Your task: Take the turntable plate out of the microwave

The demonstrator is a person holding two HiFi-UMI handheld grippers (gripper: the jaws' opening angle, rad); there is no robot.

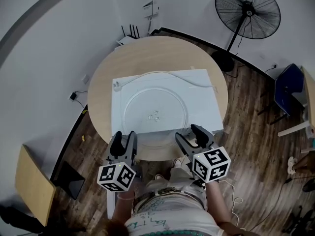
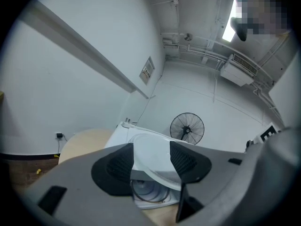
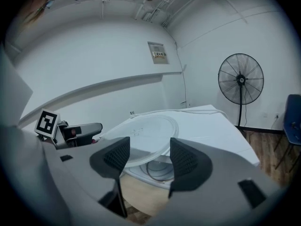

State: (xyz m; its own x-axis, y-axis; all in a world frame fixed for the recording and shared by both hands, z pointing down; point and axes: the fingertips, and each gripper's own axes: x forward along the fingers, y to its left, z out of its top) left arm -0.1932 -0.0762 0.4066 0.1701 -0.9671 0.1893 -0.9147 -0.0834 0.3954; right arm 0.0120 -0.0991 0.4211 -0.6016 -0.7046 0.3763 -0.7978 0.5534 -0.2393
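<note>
The clear glass turntable plate (image 1: 155,113) lies flat on top of the white microwave (image 1: 202,82), which stands on a round wooden table (image 1: 147,53). The plate's near rim overhangs the microwave's front edge, seen in the left gripper view (image 2: 150,157) and the right gripper view (image 3: 141,135). Under that rim the roller ring (image 3: 157,169) shows in the open cavity. My left gripper (image 1: 124,137) (image 2: 151,149) hovers open just in front of the plate's near left rim. My right gripper (image 1: 189,133) (image 3: 149,147) is open at the near right rim. Neither touches the plate.
A white cable (image 1: 162,73) runs across the back of the microwave top. A black standing fan (image 1: 247,11) is at the far right, with a blue chair (image 1: 288,90) to the right. A wooden panel (image 1: 32,181) stands at the lower left on the plank floor.
</note>
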